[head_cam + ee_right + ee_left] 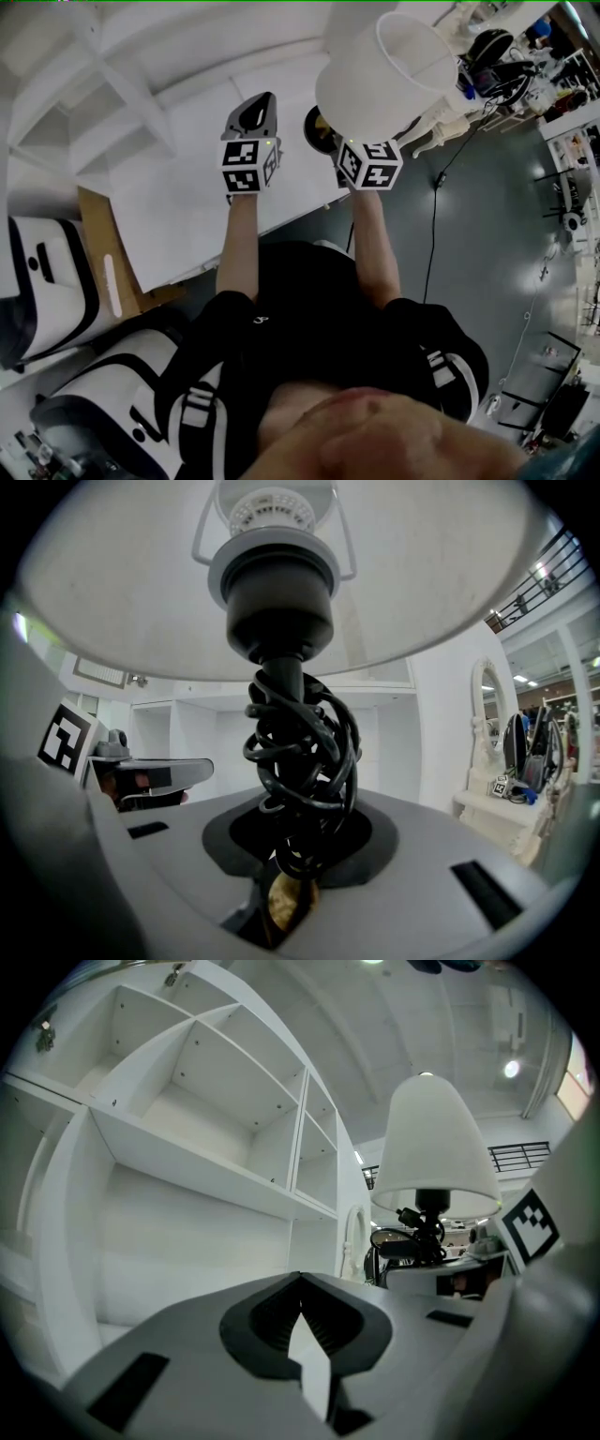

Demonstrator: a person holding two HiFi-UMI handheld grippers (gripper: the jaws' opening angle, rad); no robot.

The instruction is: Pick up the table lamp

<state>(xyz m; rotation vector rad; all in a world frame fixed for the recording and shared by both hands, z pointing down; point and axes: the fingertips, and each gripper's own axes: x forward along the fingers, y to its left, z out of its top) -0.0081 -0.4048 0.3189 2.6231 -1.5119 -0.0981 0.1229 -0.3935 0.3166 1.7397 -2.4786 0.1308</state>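
The table lamp has a white shade (389, 70) and a dark stem with black cord (300, 761) wound round it. My right gripper (291, 855) is shut on that cord-wrapped stem just under the shade (422, 583), and a brass-coloured part (286, 902) shows below the jaws. In the head view the lamp hangs above the white table top (187, 206), and the shade hides my right gripper's fingertips (342, 141). The lamp's dark round base (317, 129) shows to the left of it. My left gripper (253, 111) is beside the lamp, shut and holding nothing (300, 1283). In its view the shade (433, 1147) is at the right.
White open shelving (187, 1147) stands behind the table. A white carved dressing table (487, 761) is at the right. A black cable (433, 225) runs over the grey floor. Cardboard (103, 262) and white-and-black cases (47, 281) sit at the left.
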